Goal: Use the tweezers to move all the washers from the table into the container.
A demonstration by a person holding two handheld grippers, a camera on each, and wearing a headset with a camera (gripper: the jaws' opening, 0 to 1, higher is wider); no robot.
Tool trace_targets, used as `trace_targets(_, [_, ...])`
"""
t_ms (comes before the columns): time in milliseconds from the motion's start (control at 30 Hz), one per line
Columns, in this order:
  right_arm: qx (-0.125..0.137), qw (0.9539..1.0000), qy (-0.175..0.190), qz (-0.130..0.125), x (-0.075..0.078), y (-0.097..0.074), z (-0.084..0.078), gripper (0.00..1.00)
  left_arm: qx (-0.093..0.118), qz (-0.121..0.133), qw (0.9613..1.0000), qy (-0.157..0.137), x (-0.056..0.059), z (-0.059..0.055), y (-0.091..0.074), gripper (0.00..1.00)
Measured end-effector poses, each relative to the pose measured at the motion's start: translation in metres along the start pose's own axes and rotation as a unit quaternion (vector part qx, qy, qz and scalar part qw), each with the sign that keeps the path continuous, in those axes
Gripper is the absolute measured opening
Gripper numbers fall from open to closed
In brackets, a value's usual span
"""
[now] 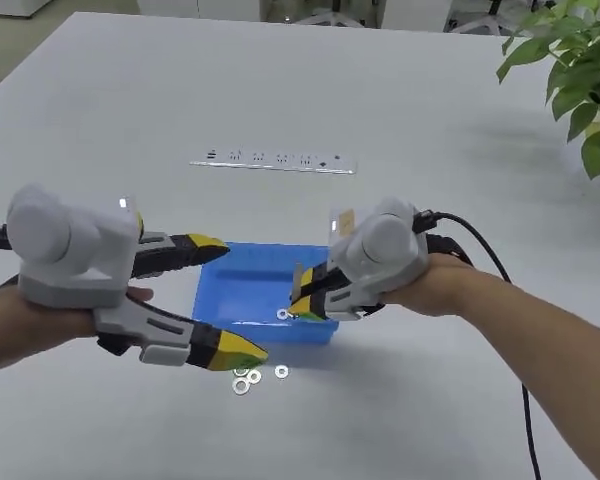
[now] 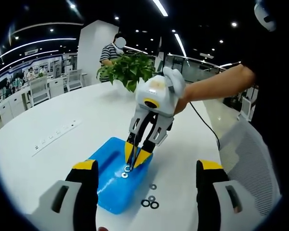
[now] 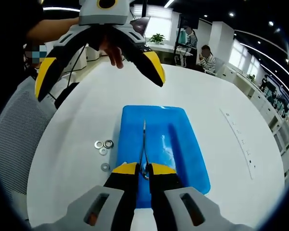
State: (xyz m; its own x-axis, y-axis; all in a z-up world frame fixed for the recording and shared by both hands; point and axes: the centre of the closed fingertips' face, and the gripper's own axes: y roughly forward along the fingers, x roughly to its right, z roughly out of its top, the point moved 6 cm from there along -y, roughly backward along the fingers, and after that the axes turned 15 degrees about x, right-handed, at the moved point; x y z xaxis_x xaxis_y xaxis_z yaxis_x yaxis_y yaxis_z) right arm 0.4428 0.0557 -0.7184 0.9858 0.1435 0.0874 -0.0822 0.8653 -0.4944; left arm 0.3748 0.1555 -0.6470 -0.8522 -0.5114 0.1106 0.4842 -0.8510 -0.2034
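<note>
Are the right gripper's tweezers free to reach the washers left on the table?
Probably yes. The washers lie on bare table beside the container, near the tweezers held by the right gripper; the open left gripper hovers close above and may crowd them.

The tweezers (image 3: 144, 144), thin and silvery, are clamped between the pressed-together jaws of the right hand-held gripper (image 3: 143, 174). They stick straight out ahead of it, tips over the container (image 1: 215, 300). One washer (image 2: 127, 168) sits at their tip, and another ring (image 2: 124, 175) lies just under it on the container floor. The container is a shallow blue rectangular tray, flat on the surface (image 1: 380, 120), below the right hand-held gripper's jaws. Four small silver washers (image 1: 242, 384) lie loose in a tight cluster just outside the container's wall, beneath the lower jaw of the left hand-held gripper (image 1: 232, 298).
</note>
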Motion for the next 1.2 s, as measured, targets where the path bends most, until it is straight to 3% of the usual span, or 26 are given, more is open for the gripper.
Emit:
trace_targets(300, [-0.009, 1.0, 0.0, 0.0, 0.002, 0.0, -0.007, 0.1, -0.001, -0.019, 0.9998, 0.009, -0.007, 0.003, 0.017, 0.74])
trace_targets(800, [-0.008, 0.9999, 0.006, 0.002, 0.002, 0.0, -0.009, 0.1, -0.016, -0.059, 0.9967, 0.054, -0.015, 0.008, 0.044, 0.28])
trace_targets(1200, [-0.01, 0.9999, 0.0, 0.005, 0.001, 0.0, -0.008, 0.1, -0.036, -0.076, 0.9927, 0.087, -0.02, 0.004, 0.06, 0.17])
